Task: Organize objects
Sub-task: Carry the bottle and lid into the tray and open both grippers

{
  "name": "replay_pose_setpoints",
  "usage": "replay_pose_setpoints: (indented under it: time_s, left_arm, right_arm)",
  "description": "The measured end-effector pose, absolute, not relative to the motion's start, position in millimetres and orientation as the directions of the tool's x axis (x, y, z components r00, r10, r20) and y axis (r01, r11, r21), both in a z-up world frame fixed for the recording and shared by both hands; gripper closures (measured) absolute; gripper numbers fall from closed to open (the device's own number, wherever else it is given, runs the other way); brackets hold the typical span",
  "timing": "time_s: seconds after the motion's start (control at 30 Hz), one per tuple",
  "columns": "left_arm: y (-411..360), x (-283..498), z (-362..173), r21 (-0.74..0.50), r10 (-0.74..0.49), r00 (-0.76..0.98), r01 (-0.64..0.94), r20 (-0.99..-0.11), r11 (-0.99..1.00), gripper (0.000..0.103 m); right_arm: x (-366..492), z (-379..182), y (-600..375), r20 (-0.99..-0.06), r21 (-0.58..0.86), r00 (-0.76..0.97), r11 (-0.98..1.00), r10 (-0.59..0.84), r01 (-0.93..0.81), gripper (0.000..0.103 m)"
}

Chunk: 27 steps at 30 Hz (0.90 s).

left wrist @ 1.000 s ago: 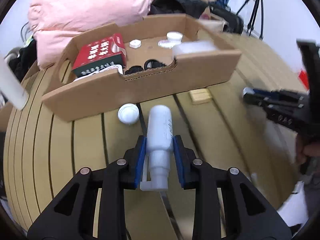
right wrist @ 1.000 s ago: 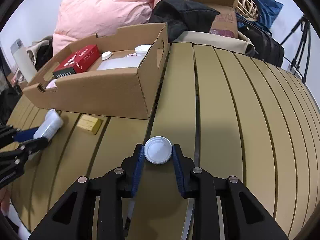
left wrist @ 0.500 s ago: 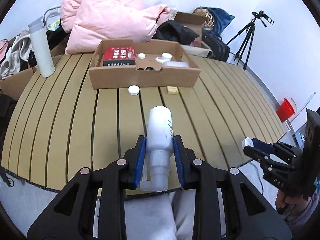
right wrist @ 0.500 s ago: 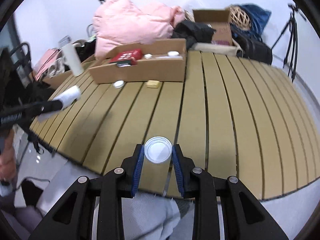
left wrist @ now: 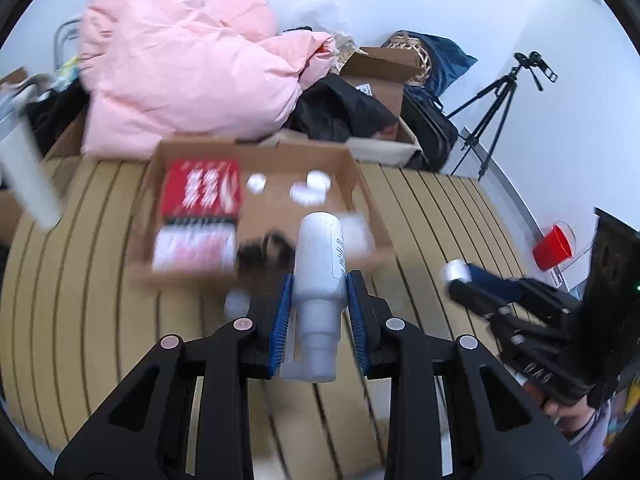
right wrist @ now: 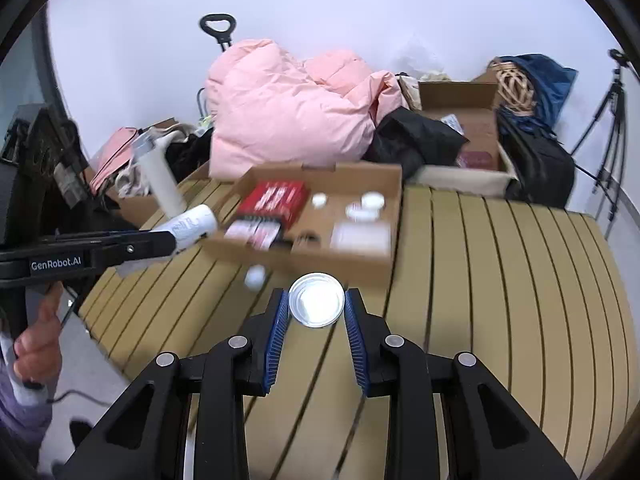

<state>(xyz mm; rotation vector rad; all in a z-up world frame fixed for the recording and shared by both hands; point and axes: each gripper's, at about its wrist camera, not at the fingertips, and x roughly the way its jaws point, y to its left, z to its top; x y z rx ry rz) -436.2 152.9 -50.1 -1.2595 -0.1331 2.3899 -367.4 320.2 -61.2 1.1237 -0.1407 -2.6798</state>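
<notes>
My left gripper is shut on a white pump bottle, held in the air in front of the open cardboard box. The bottle also shows in the right wrist view. My right gripper is shut on a round white lid, held above the slatted wooden table. The box holds a red carton, small white caps and a flat white piece. The right gripper shows in the left wrist view with the lid.
A small white cap lies on the table before the box. A white tumbler stands at the table's left. Pink bedding, black bags and another box lie behind. A tripod and a red bucket stand at right.
Both grippers, lifted back from the table half a second ago, have moved forward toward the box. Each still holds its object.
</notes>
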Motion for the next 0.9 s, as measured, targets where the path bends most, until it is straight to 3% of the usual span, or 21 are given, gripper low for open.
replay_pose_setpoints:
  time_s: [0.33, 0.43, 0.5, 0.53, 0.57, 0.63, 0.73, 0.8, 0.9]
  left_arm:
    - [206.8, -621.3, -172.4, -0.294, 0.324, -0.312, -0.143, -0.893, -0.945, 0.078]
    - [215.3, -636.6, -186.2, -0.277, 0.306, -0.261, -0.142, -0.916, -0.95, 0.068]
    - [213.2, -631.4, -177.7, -0.301, 0.339, -0.269, -0.171, -0.902, -0.938, 0.04]
    - [210.4, -626.5, -170.8, -0.304, 0.344, -0.285, -0.175, -0.895, -0.936, 0.037]
    - [206.4, -619.5, -160.3, -0.304, 0.348, -0.31, -0.183, -0.885, -0.935, 0.035]
    - [198.4, -606.6, -137.2, -0.291, 0.349, -0.353, -0.209, -0.868, -0.934, 0.032]
    - [178.8, -581.4, -95.9, -0.264, 0.346, -0.409, -0.244, -0.845, -0.933, 0.031]
    - [165.6, -559.6, -63.8, -0.183, 0.299, -0.472, -0.275, -0.829, -0.944, 0.019]
    - [146.0, -520.0, -24.4, -0.036, 0.211, -0.56, -0.306, -0.801, -0.951, 0.016]
  right_arm:
    - [-580.1, -135.9, 323.4, -0.833, 0.135, -0.518, -0.98, -0.192, 0.146, 0.071]
    - [-603.3, -155.0, 324.2, -0.866, 0.104, -0.476, -0.986, -0.155, 0.132, 0.071]
    - [-603.5, -156.3, 323.3, -0.86, 0.091, -0.487, -0.985, -0.153, 0.15, 0.068]
    - [-602.9, -154.2, 323.8, -0.853, 0.096, -0.496, -0.982, -0.165, 0.161, 0.06]
    - [-602.5, -150.6, 325.1, -0.847, 0.103, -0.504, -0.982, -0.171, 0.16, 0.039]
    - [-598.1, -140.0, 328.1, -0.829, 0.166, -0.508, -0.97, -0.235, 0.178, 0.021]
    - [-583.2, -112.3, 328.7, -0.821, 0.125, -0.537, -0.979, -0.194, 0.163, 0.02]
    - [-565.8, -88.3, 330.5, -0.807, 0.112, -0.559, -0.979, -0.189, 0.169, 0.02]
    - [-530.9, -50.7, 335.9, -0.788, 0.087, -0.591, -0.981, -0.174, 0.172, 0.02]
